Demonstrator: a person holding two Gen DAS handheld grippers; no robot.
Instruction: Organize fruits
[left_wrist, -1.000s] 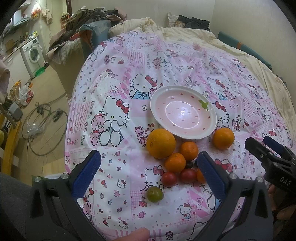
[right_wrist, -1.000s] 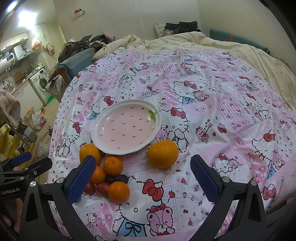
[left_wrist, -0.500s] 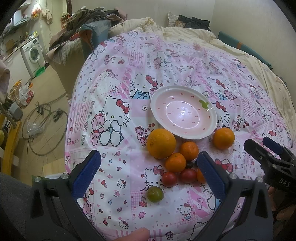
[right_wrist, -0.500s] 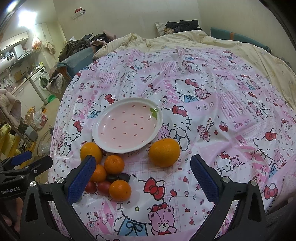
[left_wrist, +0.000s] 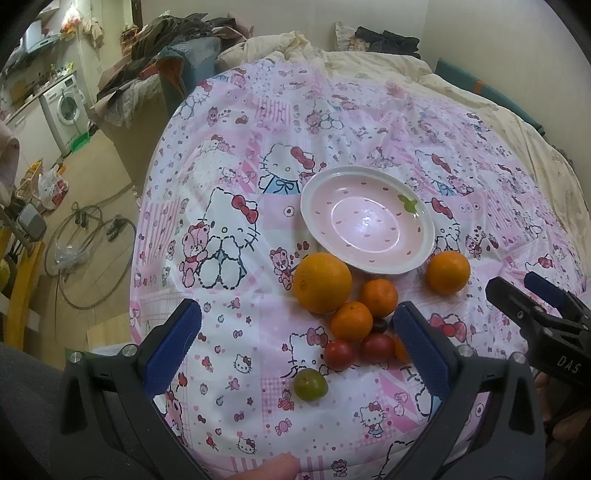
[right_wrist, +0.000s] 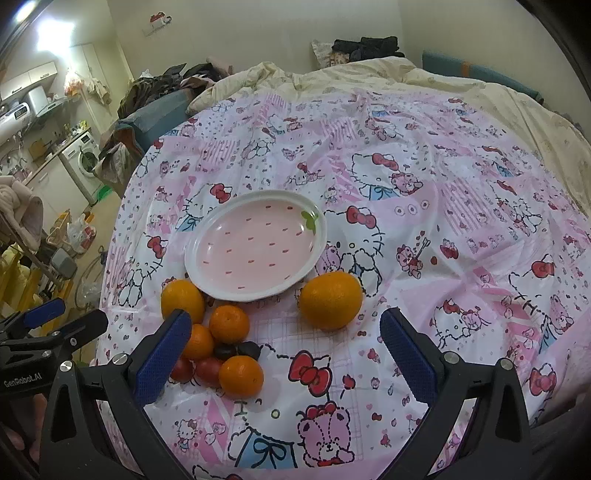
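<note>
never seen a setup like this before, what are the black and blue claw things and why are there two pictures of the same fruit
There is no robot here: a person holds a two-finger gripper in each hand, and each gripper carries a wide-angle camera that looks out along its fingers. So one picture is from the left gripper and the other from the right gripper; each also shows the other gripper at its edge. Both are open and hold nothing.

On the cartoon-cat cloth lies an empty pink plate. Beside it lie a large orange, a lone orange on the plate's other side, several small oranges, two red tomatoes, a green fruit and something small and dark.
</note>
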